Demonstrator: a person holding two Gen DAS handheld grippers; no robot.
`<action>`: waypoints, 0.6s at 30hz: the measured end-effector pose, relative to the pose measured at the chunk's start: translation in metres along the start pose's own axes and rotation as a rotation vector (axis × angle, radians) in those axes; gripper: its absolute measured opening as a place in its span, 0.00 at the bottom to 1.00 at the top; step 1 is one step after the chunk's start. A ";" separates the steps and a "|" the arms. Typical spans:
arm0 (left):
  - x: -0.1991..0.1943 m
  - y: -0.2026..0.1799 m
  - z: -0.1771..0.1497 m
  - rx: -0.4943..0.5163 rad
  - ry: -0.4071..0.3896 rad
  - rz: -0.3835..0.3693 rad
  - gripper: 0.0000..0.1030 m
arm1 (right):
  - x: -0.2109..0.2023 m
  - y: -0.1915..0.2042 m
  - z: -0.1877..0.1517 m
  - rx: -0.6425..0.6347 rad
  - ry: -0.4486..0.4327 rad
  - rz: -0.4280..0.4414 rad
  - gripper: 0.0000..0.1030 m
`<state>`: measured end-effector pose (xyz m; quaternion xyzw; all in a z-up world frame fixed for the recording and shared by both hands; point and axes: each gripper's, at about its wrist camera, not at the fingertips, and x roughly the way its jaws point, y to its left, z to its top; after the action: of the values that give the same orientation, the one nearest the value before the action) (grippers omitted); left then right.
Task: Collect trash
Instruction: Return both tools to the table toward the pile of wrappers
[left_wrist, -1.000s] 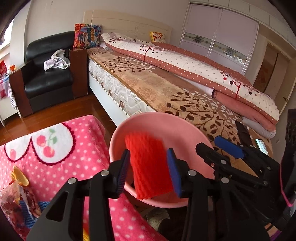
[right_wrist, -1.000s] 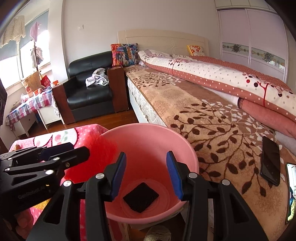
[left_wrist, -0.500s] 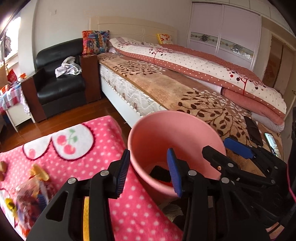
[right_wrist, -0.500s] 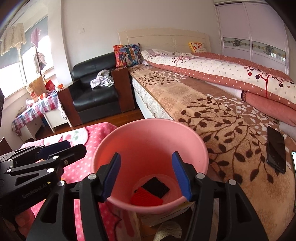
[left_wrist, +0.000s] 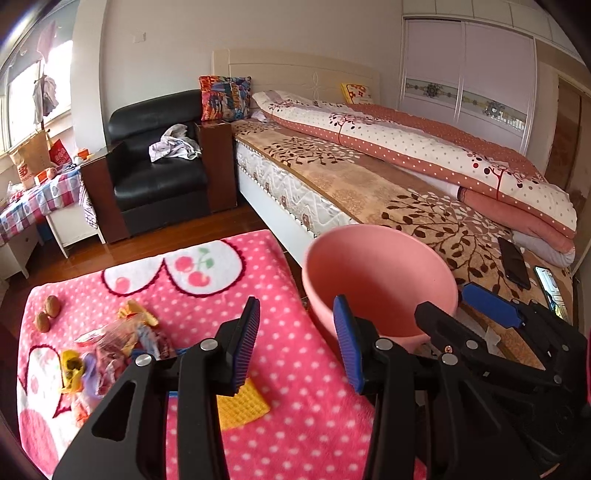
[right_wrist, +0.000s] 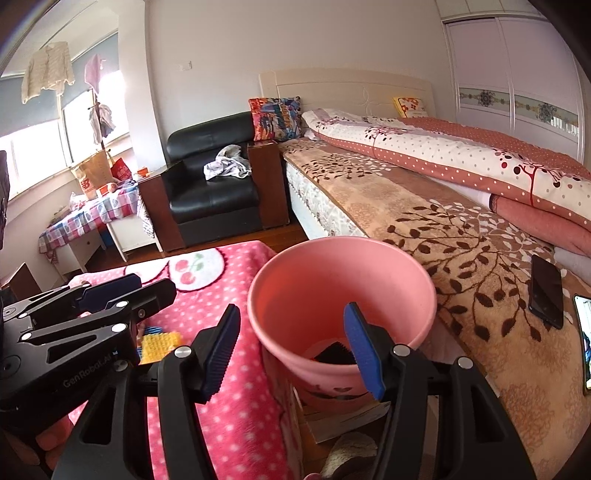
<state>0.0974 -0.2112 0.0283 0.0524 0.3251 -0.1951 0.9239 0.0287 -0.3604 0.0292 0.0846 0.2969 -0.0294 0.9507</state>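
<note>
- Left gripper (left_wrist: 295, 341): jaws standing wide, nothing between the blue pads — a second ago a red waffle-textured pad hung right there over the bucket, and now it's gone from them.
- Right gripper (right_wrist: 291, 350): jaws apart as well, and they've just been opening wider; nothing pinched, only the bucket's near rim showing through the gap.
- So both drops are made. Down in the pink bucket (right_wrist: 406, 280), from the right wrist view, a black pad (right_wrist: 334, 354) lies on the bottom with a sliver of red beside it — that looks like the red one landed.
- Both grippers have pulled back and swung left, away from the bucket mouth; a second ago it filled the left view, now it sits right of the left jaws.
- What's come into sight instead: the pink polka-dot blanket (left_wrist: 295, 369) with more to pick up.
- A yellow waffle pad (left_wrist: 242, 406) lies just beyond the left jaws, partly hidden by the near finger — the closest candidate, I'd say.
- Further left, a heap of crinkled candy wrappers (left_wrist: 110, 350), and two walnuts (left_wrist: 48, 312) at the far left edge.
- On the bed (right_wrist: 424, 206) to the right, two phones (right_wrist: 546, 295) lie well apart from the action — not trash, I'd wager.
- Reckoning: two pieces in, several to go.
</note>
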 end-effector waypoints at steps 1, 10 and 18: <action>-0.004 0.003 -0.001 -0.004 -0.003 0.002 0.41 | -0.002 0.003 -0.001 -0.003 -0.001 0.004 0.56; -0.027 0.034 -0.028 -0.022 0.000 0.033 0.41 | -0.013 0.040 -0.011 -0.033 -0.010 0.055 0.56; -0.065 0.079 -0.057 -0.060 -0.026 0.090 0.41 | -0.017 0.079 -0.020 -0.078 0.009 0.131 0.56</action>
<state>0.0493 -0.1047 0.0212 0.0369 0.3163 -0.1444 0.9369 0.0120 -0.2785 0.0338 0.0669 0.2959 0.0451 0.9518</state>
